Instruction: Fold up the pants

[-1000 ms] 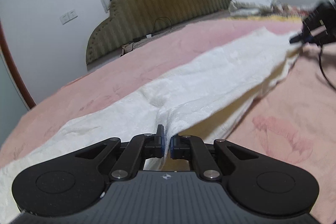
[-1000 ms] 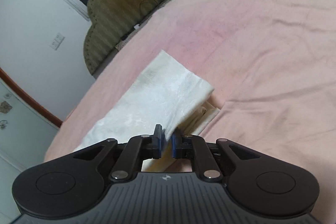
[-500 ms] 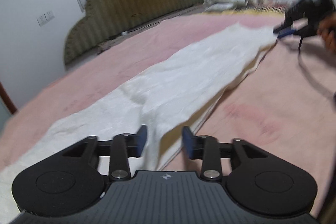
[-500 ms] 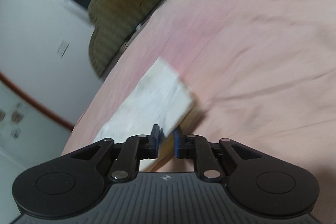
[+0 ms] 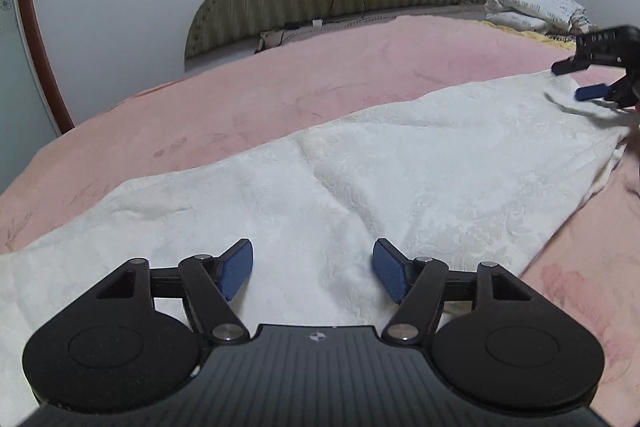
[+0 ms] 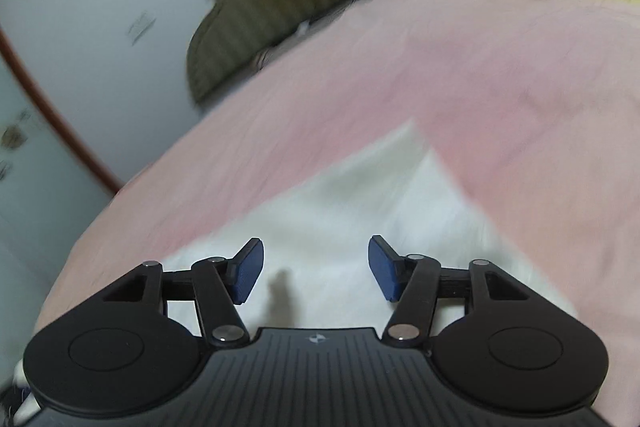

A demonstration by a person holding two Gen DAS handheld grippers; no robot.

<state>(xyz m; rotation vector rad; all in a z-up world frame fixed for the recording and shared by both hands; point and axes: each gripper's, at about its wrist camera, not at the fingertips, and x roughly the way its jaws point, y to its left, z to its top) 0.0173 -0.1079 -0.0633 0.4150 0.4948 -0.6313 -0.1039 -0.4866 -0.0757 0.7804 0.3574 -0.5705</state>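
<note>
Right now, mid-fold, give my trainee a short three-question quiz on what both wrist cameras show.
1. True or false: the left tongs are clamped on the white pants.
2. Multiple choice: the pants lie on A) a wooden floor, B) a pink bedspread, C) a metal table.
3. Fill in: in the left wrist view, the right tongs are at the pants' far ____ end.

Key:
1. False; their jaws stand wide apart over the fabric.
2. B.
3. Right; they are open there too, as the right wrist view confirms.
</note>
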